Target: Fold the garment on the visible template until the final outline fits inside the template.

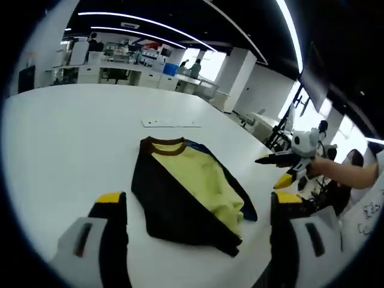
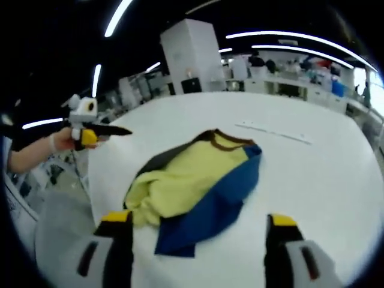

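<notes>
Office/lab bkgd w/ desks behind a white table [image 1: 66,138]. 1 garment [image 1: 192,192], yellow/black/blue w/ brown collar, lies crumpled mid-table, part folded. 1 thin white strip [image 1: 171,124] beyond the collar, apart from it. Left gripper [image 1: 198,210] & right gripper [image 2: 201,231]: fingers wide, holding nothing, both near the garment, not touching. Nothing between fingers and cloth.
</notes>
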### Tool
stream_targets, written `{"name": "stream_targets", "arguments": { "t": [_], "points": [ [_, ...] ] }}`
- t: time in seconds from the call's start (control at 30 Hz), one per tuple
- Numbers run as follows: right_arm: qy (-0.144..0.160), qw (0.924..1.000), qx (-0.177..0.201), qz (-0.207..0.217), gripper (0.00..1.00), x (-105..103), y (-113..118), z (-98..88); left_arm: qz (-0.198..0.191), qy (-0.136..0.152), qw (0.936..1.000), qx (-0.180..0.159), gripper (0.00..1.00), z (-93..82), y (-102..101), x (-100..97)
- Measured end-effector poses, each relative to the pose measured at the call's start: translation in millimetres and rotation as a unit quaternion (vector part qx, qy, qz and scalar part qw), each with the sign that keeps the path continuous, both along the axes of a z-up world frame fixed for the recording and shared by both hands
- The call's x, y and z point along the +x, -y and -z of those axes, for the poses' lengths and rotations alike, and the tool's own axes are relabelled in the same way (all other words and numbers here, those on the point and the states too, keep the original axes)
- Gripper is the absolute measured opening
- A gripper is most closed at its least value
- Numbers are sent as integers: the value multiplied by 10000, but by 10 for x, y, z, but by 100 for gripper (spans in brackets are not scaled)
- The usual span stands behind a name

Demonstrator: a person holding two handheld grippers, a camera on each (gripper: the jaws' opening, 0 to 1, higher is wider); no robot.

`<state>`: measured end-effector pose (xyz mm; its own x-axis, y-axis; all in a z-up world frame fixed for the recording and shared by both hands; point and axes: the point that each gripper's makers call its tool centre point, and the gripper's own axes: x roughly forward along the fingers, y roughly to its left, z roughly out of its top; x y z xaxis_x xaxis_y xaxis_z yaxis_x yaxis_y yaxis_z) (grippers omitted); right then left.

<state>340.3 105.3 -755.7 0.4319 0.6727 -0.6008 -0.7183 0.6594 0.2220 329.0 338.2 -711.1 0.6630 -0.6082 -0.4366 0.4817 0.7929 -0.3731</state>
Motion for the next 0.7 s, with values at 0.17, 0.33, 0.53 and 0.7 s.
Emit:
{"name": "stream_targets", "arguments": {
  "t": [0.17, 0.33, 0.53, 0.7],
  "points": [
    [32, 9999, 104, 14, 89, 7, -3, -1, -63, 21, 10000, -17, 96, 30, -27, -78],
    [72, 10000, 5, -55, 83, -43, 12, 26, -175, 15, 9998, -126, 96, 47, -63, -144],
    [155, 9997, 14, -199, 76, -83, -23, 47, -232, 34, 9996, -168, 96, 54, -100, -191],
    [143, 9993, -116, -337, 68, -165, -39, 185, -304, 70, 9991, -279, 95, 27, -84, -241]
  ]
}}
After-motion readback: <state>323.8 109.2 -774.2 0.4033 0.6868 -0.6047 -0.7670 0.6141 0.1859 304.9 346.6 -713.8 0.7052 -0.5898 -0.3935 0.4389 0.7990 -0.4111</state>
